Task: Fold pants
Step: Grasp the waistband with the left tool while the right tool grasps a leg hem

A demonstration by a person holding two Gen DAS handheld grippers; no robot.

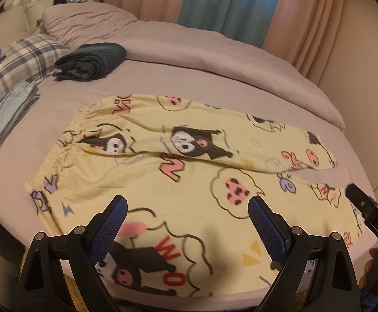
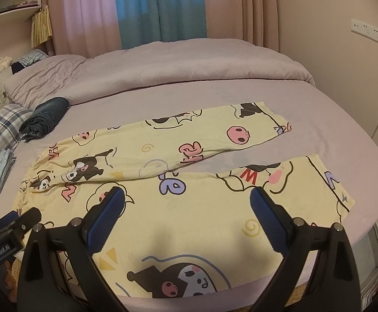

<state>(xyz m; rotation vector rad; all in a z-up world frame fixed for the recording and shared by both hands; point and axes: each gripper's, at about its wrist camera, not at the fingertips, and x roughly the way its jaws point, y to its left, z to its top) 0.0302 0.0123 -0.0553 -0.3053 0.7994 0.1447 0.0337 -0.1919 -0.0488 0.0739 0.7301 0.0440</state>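
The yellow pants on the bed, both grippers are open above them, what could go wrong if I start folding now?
1. The yellow pants have a rumpled crotch, with one leg edge lapping over the other; folding now could trap that wrinkle.
2. The near leg reaches the edge of the bed, so a pull toward you might drag it off.
3. The left gripper and right gripper hover close together and may collide.

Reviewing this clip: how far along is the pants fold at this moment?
Done: the yellow pants lie spread flat on the bed, legs apart, waistband to the left. In hand: nothing; the left gripper and right gripper hover over the near leg, jaws open. Left: every fold; no leg is laid over the other yet.
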